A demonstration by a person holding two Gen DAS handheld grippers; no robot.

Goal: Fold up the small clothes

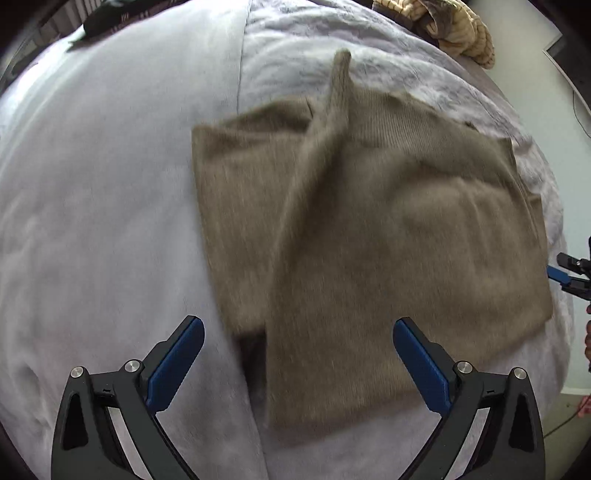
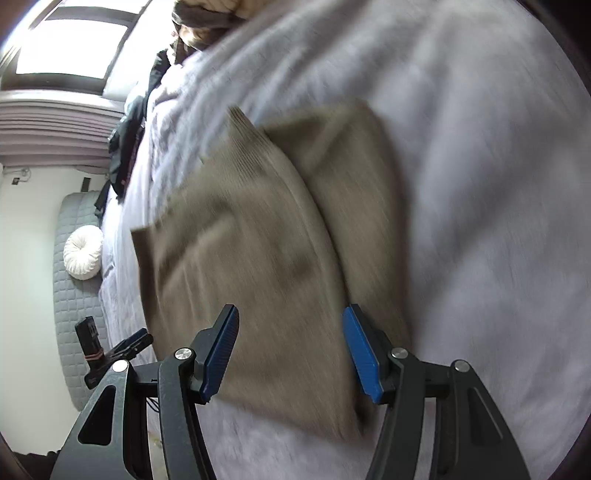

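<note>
A brown knit sweater (image 1: 369, 229) lies partly folded on the pale lilac blanket (image 1: 110, 184), one sleeve folded across its body and pointing away. My left gripper (image 1: 299, 328) is open and empty, hovering over the sweater's near edge. The other gripper shows at the far right edge of the left wrist view (image 1: 570, 275). In the right wrist view the sweater (image 2: 251, 258) lies folded with one layer over another. My right gripper (image 2: 290, 317) is open and empty, just above its near edge. Both views are motion blurred.
A tan and cream heap of clothes (image 1: 454, 26) lies at the bed's far edge. Dark clothing (image 2: 127, 147) hangs off the bed's left side. A grey quilted mat (image 2: 70, 295) with a white round cushion (image 2: 83, 253) lies on the floor.
</note>
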